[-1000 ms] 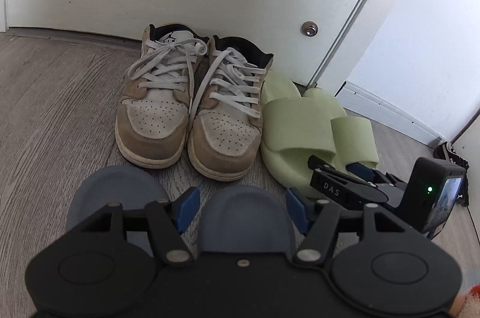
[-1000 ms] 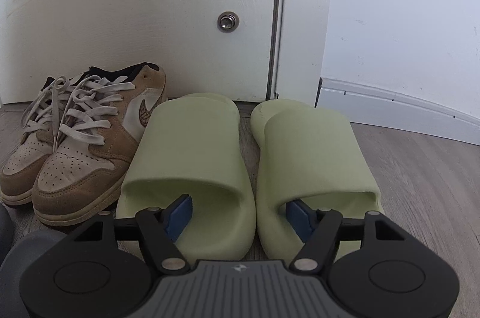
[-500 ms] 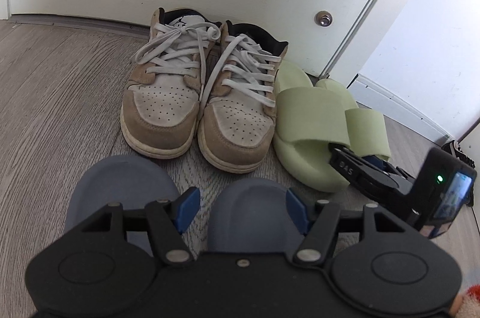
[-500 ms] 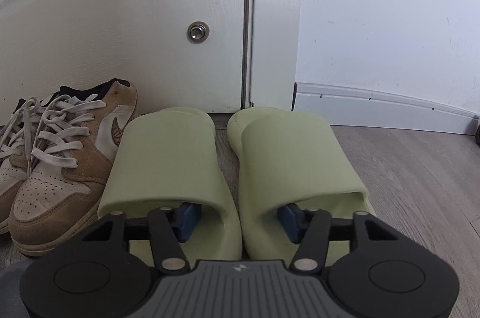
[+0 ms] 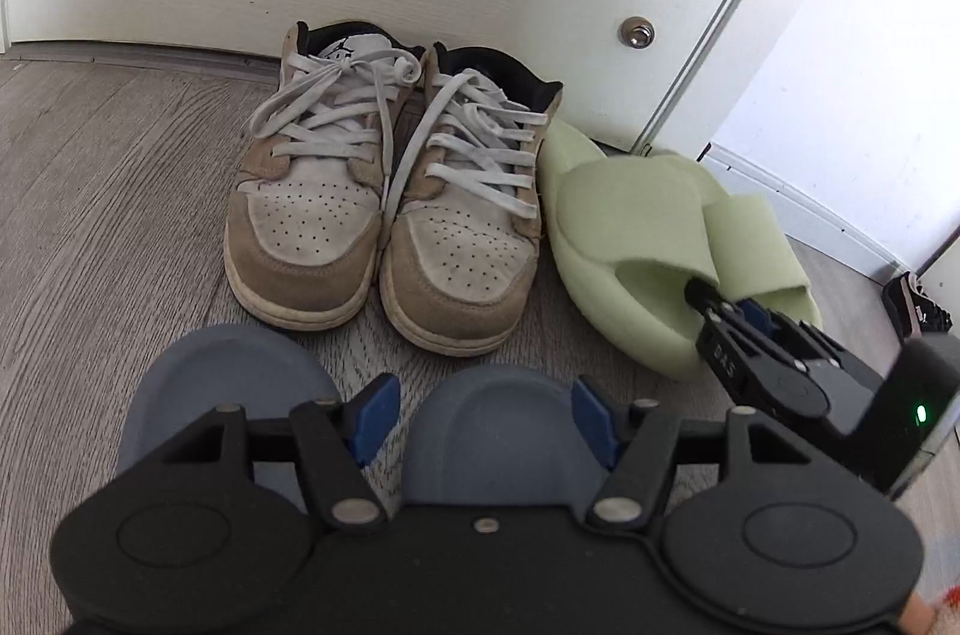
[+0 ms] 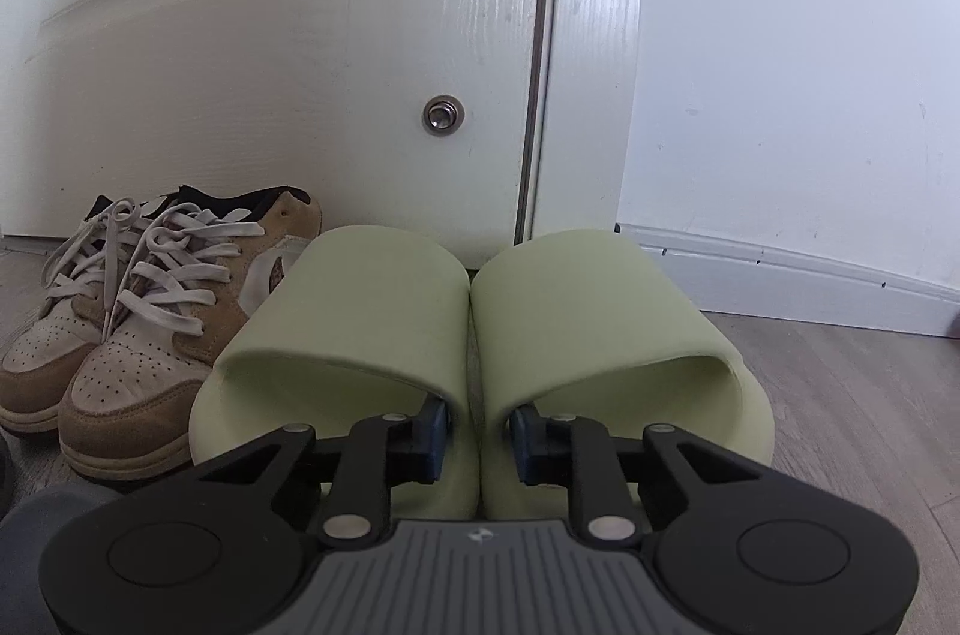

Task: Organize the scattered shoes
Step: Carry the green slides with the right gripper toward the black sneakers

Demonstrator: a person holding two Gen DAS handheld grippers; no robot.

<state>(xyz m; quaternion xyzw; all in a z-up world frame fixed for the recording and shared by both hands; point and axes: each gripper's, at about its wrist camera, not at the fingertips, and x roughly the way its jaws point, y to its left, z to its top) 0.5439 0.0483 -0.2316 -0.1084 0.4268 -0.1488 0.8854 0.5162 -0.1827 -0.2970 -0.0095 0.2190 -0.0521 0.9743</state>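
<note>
A: Report the position of the green slides.

B: The pair of pale green slides (image 6: 474, 335) stands on the wood-look floor (image 6: 840, 395), pressed side by side, heels close to the white door (image 6: 300, 65). One blue fingertip (image 6: 435, 434) of the right gripper (image 6: 477, 434) sits inside each slide's toe opening, and the two inner walls are pinched together between the fingers. Grip state: clenched on the slides.

A: And in the left wrist view?

B: The slides (image 5: 636, 227) appear to the right of the tan sneakers (image 5: 384, 209), the nearer slide just beside the right-hand sneaker. The right gripper (image 5: 729, 314) enters the toe openings from the lower right.

A: State of the left gripper?

B: The left gripper (image 5: 483, 416) has its fingers spread wide, released. The toe of one grey-blue slipper (image 5: 498, 425) lies between the fingers; whether a pad touches it cannot be told. A second grey-blue slipper (image 5: 234, 383) lies just to its left.

A: Surroundings?

B: Sneakers are paired, toes facing the camera, heels near the door. A round metal fitting (image 5: 637, 33) is set low in the door. A white baseboard (image 6: 780, 281) runs along the wall at right. A dark shoe (image 5: 915, 305) lies at the far right edge.
</note>
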